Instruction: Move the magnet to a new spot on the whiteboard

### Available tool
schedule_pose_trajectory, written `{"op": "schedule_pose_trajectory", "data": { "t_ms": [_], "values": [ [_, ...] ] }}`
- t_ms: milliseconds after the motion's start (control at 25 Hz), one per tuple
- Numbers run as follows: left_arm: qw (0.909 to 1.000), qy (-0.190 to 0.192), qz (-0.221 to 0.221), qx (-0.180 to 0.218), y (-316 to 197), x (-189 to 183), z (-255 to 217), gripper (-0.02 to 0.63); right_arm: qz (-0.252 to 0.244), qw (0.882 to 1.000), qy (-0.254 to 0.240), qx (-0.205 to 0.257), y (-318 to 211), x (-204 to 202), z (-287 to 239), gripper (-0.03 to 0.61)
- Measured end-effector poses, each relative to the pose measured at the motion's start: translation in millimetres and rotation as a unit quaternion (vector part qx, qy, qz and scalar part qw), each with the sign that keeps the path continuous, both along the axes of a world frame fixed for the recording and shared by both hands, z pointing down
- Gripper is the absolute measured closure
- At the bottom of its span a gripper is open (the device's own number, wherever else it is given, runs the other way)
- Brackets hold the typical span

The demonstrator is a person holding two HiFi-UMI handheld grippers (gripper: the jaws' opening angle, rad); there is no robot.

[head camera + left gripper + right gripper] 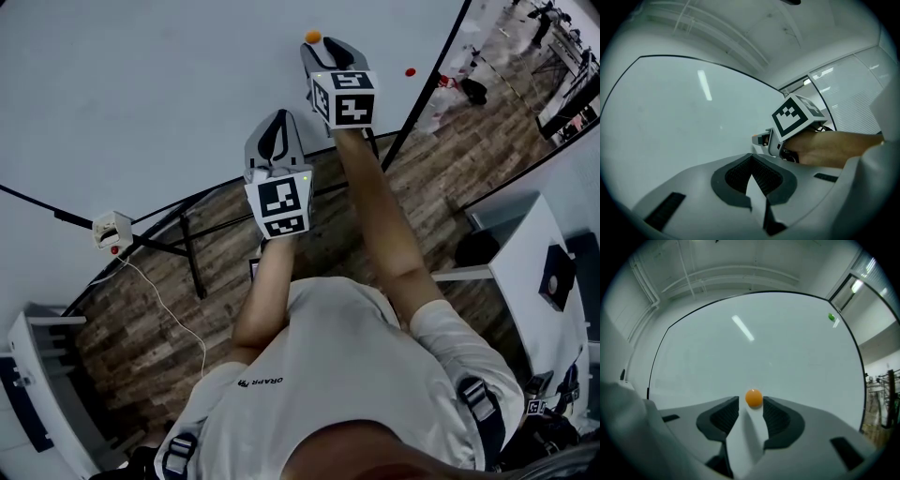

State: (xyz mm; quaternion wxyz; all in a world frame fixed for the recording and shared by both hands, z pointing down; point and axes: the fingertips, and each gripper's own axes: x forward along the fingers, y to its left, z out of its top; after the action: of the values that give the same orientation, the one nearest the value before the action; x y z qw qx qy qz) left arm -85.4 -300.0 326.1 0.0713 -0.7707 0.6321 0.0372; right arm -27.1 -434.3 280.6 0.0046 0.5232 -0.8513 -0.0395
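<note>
Two hand-held grippers reach toward a whiteboard (141, 94) that fills the head view from 9 to 1 o'clock. Each carries a cube of black-and-white square markers. The only lettering is small print on the person's white T-shirt (309, 375), too small to read surely.

The right gripper (323, 45) is at 12 o'clock with its jaws a narrow gap apart. The orange magnet (313, 37) sits on the board right at their tips — in the mouth of the gap, not clearly pinched. The left gripper (274, 120) hangs lower, near the centre, its jaws closed together on nothing.

A red magnet (410, 71) is stuck at 1 o'clock beside the board's black frame (433, 80). The right gripper view shows a green magnet (831, 317) near the frame at 2 o'clock. Bare board lies open from 9 to 11 o'clock.

Below are black stand legs (187, 248), a white box (112, 228) with a cable at 9 o'clock, a wood-look floor (141, 319) and a white table (525, 272) at 3 o'clock.
</note>
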Motion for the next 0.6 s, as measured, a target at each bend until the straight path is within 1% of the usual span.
{"op": "schedule_pose_trajectory", "data": {
  "t_ms": [240,600],
  "values": [
    [1.0,-0.004,0.004,-0.001,-1,-4,1,0.612,0.013,1.0,0.002,-0.001,-6,-3,-2,0.425],
    [0.9999,-0.007,0.01,-0.006,-2,-1,-2,0.612,0.015,1.0,0.007,0.0,-11,-3,-10,0.427]
  ]
}}
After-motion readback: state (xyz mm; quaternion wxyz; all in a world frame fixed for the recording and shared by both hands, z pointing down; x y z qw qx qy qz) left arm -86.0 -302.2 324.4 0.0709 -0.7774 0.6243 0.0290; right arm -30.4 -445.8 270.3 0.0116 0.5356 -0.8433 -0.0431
